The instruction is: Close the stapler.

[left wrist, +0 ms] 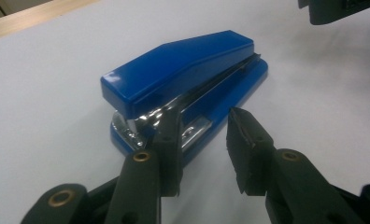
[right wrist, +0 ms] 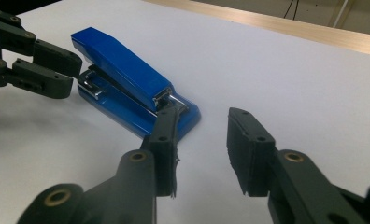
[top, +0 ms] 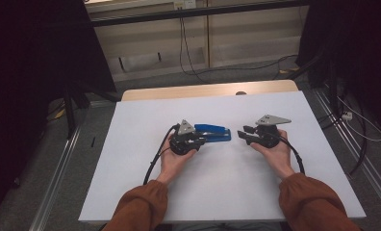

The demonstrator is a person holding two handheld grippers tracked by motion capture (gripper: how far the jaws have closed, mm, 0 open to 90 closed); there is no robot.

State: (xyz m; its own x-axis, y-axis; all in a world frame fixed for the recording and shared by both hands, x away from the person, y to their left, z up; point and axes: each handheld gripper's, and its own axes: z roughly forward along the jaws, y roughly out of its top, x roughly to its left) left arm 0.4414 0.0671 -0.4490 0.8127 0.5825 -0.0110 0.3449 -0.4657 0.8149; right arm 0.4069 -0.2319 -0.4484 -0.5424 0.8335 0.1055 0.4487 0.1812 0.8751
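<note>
A blue stapler (top: pixel 216 132) is seen lying flat on the white table (top: pixel 227 192), a little left of the middle, between the two grippers. Its length runs across the table from left to right.

The left gripper (top: pixel 201 139) is held in the left hand (top: pixel 175 156) just beside the left end of the stapler. In the left gripper view the stapler (left wrist: pixel 183 84) is shown with its hinge end toward the camera, where bright metal is visible. The left gripper (left wrist: pixel 204 149) has its jaws parted, with a clear gap between them. One jaw is seen against the near end of the stapler; whether it touches there cannot be told. The other jaw stands free over the bare table. Nothing is gripped.

The right gripper (top: pixel 242 135) is held in the right hand (top: pixel 277 154), near the right end of the stapler but apart from it. In the right gripper view its jaws (right wrist: pixel 202 149) are also parted, and only the white table is seen between them. The stapler (right wrist: pixel 127 84) lies ahead and to the left in that view, its front end near one jaw tip. The left gripper (right wrist: pixel 57 70) is seen at the far end of the stapler.

Orange sleeves (top: pixel 140 209) are worn on both forearms. A black cable (top: pixel 155 159) trails from the left gripper over the table.
</note>
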